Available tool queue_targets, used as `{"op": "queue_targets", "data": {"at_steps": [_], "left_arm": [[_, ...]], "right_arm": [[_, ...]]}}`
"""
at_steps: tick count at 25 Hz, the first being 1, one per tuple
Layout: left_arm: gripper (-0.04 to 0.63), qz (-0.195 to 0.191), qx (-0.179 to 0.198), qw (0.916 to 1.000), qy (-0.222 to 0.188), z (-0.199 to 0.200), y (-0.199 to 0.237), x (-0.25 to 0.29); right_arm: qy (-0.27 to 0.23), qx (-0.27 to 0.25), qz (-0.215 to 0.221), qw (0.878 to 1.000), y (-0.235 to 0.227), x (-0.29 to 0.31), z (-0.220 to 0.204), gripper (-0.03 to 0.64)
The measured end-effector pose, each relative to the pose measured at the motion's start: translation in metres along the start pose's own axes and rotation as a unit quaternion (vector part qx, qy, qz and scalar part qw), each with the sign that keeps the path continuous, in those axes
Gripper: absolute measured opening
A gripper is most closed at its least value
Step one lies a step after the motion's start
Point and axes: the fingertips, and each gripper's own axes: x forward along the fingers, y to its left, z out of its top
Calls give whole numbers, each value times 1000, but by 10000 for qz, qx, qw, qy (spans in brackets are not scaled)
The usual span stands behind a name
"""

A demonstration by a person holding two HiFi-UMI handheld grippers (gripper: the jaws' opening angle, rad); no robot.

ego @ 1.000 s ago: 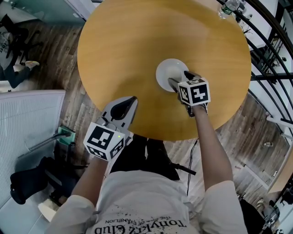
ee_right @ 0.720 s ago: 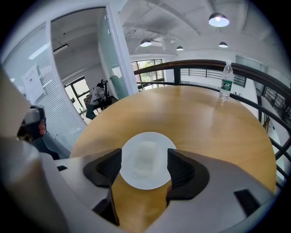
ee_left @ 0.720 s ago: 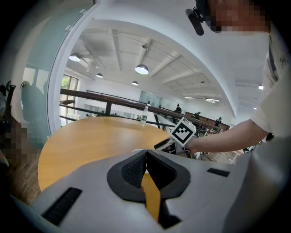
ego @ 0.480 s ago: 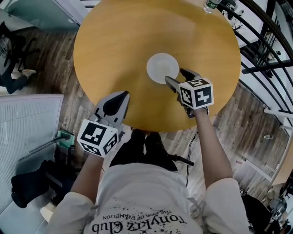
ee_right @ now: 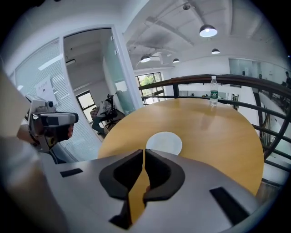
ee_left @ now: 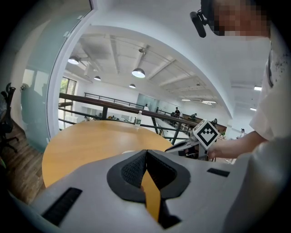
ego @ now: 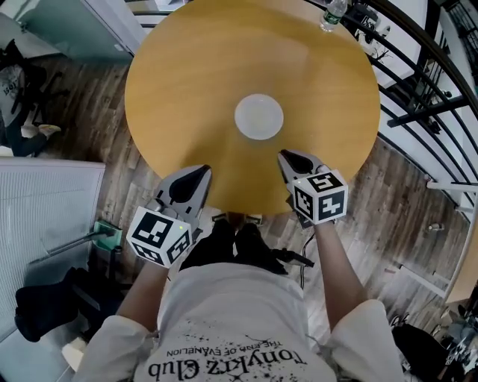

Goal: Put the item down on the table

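Head view: a white plate [ego: 259, 116] lies flat near the middle of a round wooden table [ego: 187, 67], with neither gripper touching it. The right gripper [ego: 287, 157] is over the near part of the table, its tips pointing toward the plate but clear of it, with bare wood between. The left gripper [ego: 200, 173] is at the near edge of the table, further from the plate and off to its left. Right gripper view: the jaws of the right gripper [ee_right: 143, 152] are pressed together at the tips with nothing between them. The plate [ee_right: 163, 142] lies just beyond and slightly right of the tips, separate from them. Left gripper view: the jaws of the left gripper [ee_left: 145, 154] are likewise pressed together and empty, with only table surface [ee_left: 86, 141] ahead of them. A water bottle [ego: 333, 13] stands upright at the far edge of the table, well apart from the plate and close to a dark railing [ego: 418, 67]. The person's forearms are bare below pale short sleeves.
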Motion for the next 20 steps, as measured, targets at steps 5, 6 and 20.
{"op": "queue_targets", "data": {"at_steps": [5,6,20], "left_arm": [[23,-33,15,10000,-20,0,-17,-11],[23,-48,22,10000,-26,-1,-20,-13],[23,-101,130,9998,140,-20,-35,-31]], "right_arm": [[-227,23,28,9997,23,-35,-4,25],[-280,15,2,9996,27,-42,-4,25],[-551,106,-440,9975,54,-77,-15,25]]}}
